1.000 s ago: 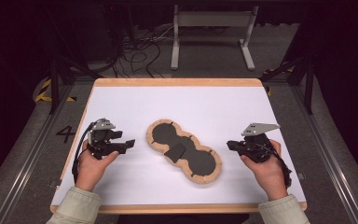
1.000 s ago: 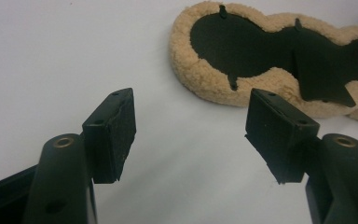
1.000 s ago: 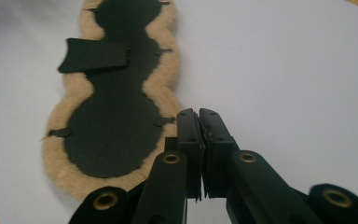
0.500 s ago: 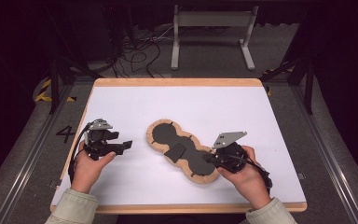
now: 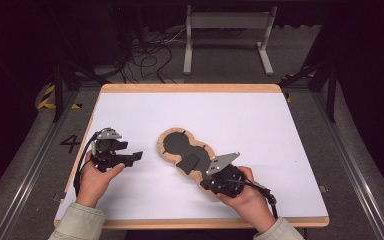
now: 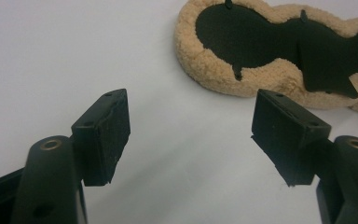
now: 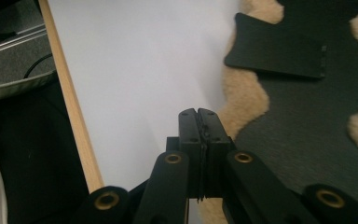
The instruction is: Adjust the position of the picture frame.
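Note:
A peanut-shaped pad (image 5: 180,145) with a black middle and a tan fleece rim (image 5: 161,150) lies flat at the table's centre. A black flap (image 5: 187,162) rests across its waist. My left gripper (image 5: 137,156) hovers to the left of the pad, apart from it and open; in the left gripper view its jaws (image 6: 191,126) stand wide with the pad (image 6: 261,37) beyond them. My right gripper (image 5: 207,182) sits over the pad's near right end. In the right gripper view its jaws (image 7: 198,114) are pressed together at the fleece rim (image 7: 242,93), with nothing visible between them.
The white table top (image 5: 260,125) has a wooden border (image 7: 72,107) close to my right gripper. Behind the table stand a metal frame (image 5: 225,30) and loose floor cables (image 5: 145,50). Black rails run along both sides of the table.
My right gripper has travelled left from the table's right side onto the pad's near end. The left gripper has barely shifted.

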### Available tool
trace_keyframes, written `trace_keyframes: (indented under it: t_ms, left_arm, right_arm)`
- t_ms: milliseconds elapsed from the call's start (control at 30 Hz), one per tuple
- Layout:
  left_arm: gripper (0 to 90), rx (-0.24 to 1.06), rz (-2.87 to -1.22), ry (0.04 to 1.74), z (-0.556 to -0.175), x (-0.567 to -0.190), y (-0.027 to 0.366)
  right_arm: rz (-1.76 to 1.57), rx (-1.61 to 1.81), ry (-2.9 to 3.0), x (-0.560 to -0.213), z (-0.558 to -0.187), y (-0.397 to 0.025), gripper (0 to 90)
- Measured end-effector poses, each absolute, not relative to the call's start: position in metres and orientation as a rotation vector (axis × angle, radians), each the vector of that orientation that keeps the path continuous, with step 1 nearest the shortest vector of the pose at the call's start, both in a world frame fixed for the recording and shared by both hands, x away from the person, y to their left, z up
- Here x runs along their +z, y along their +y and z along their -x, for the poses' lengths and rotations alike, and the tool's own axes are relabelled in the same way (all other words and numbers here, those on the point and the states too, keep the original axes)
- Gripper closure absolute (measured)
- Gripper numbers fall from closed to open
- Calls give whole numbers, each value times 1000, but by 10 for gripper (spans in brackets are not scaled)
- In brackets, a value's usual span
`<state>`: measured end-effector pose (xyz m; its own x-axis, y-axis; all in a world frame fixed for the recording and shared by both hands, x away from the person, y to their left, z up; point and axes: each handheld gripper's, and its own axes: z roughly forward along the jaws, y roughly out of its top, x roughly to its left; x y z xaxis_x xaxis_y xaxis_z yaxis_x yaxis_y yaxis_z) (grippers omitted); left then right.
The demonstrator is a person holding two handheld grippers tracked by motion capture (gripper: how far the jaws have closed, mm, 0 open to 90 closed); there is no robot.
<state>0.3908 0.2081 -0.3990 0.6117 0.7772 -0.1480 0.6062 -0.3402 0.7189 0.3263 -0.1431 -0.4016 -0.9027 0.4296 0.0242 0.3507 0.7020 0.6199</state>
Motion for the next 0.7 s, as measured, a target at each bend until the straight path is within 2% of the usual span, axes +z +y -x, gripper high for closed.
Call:
trace_keyframes:
  t_ms: [300,700]
  left_arm:
    - [284,274,-2079,1075,-393,-401,204]
    - [278,262,-2088,1071,-396,-403,201]
  right_arm:
    - [-597,915,2855,-422,-320,-126,900]
    - [-625,832,2851,-437,-322,-124,887]
